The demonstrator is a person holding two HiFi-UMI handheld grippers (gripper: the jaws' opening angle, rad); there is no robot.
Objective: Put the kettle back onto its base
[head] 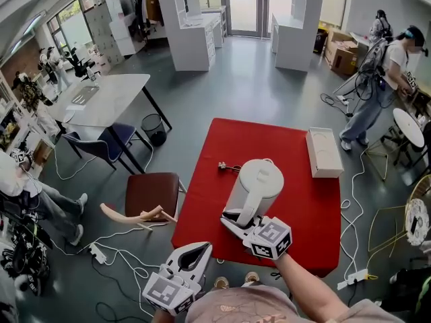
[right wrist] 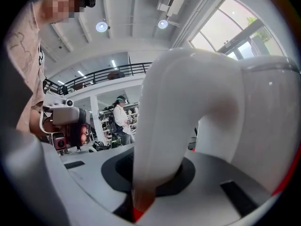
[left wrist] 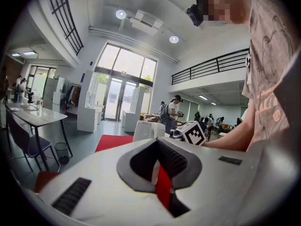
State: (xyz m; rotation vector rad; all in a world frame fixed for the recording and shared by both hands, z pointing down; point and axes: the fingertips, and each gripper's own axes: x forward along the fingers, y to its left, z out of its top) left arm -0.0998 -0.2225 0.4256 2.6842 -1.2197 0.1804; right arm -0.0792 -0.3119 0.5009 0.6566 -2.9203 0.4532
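Note:
A white kettle (head: 254, 187) stands upright over the middle of the red table (head: 222, 140). My right gripper (head: 236, 219) is shut on its curved handle (right wrist: 178, 126), which fills the right gripper view and runs down between the jaws. A plug (head: 222, 166) with a thin cord lies on the red top just left of the kettle. The base is hidden by the kettle's body, so I cannot tell whether the kettle rests on it. My left gripper (head: 192, 258) hangs off the table's near left corner, shut and holding nothing. The left gripper view shows the kettle (left wrist: 148, 130) ahead.
A long white box (head: 324, 152) lies on the table's right side. A brown chair (head: 151, 192) stands left of the table. Cables and a power strip (head: 97, 252) run over the floor. A person (head: 377, 86) stands at the far right.

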